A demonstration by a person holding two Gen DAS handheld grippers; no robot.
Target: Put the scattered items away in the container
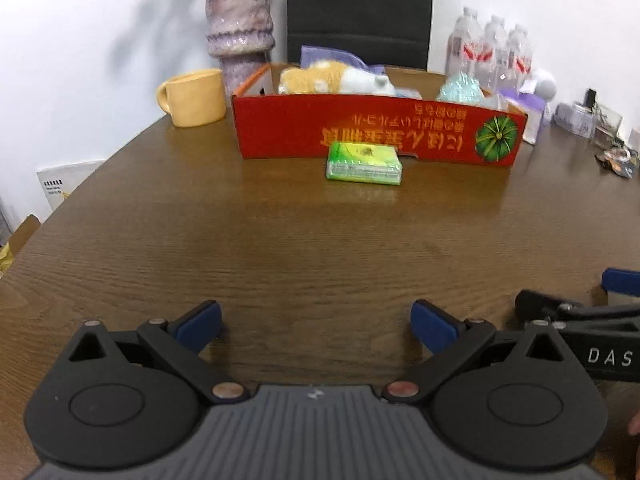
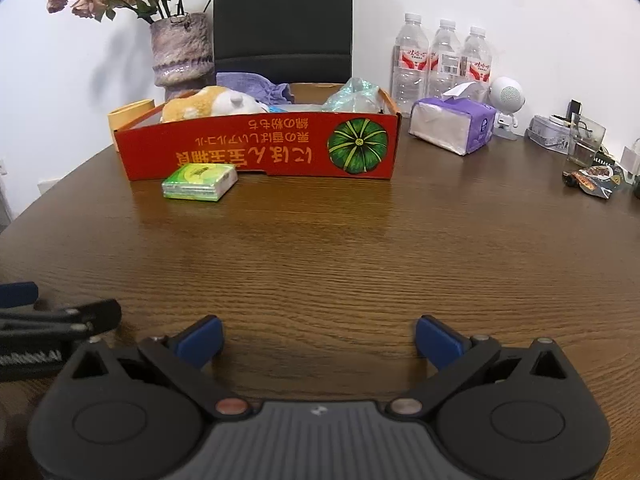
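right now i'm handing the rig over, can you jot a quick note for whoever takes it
Left gripper: open, empty, low over the near side of the brown wooden table.
Right gripper: open, empty, alongside it.
Red cardboard box at the far side already holds the orange-and-white plush toy, a purple cloth and a crinkled teal plastic bag.
Left to do: the green tissue pack lies flat on the table just in front of the box's front wall; it looks like the only loose piece near the box. The left gripper faces it more squarely.
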